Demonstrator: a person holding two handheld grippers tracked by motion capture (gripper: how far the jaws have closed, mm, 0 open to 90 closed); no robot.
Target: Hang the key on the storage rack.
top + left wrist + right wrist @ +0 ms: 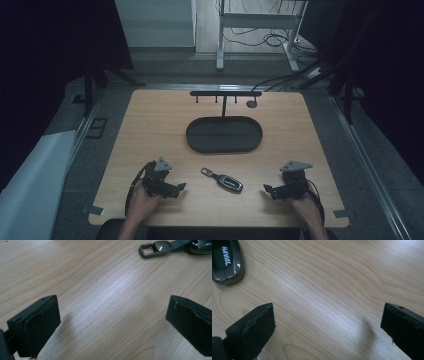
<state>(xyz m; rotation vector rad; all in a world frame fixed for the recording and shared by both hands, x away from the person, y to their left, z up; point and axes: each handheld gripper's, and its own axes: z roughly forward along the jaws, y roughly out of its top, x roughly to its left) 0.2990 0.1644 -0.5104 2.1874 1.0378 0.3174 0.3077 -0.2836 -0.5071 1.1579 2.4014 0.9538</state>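
Note:
A dark car key fob (pixel 229 183) with a metal clip ring (pixel 206 172) lies flat on the wooden table (pixel 150 130), near its front edge. The clip ring (pixel 150 250) sits at the top right of the left gripper view. The fob's end, marked HAVAL (pixel 225 261), sits at the top left of the right gripper view. My left gripper (pixel 179 189) rests open to the left of the fob, jaws pointing at it. My right gripper (pixel 269 190) rests open to the fob's right, also pointing at it. Neither touches the fob, and bare wood lies between both pairs of jaws.
A black oval tray (pixel 224 134) sits at the table's middle. Behind it stands a black T-shaped rack (pixel 225 93) with small hooks under its bar. Cables and a white frame (pixel 260 30) are on the floor beyond the table.

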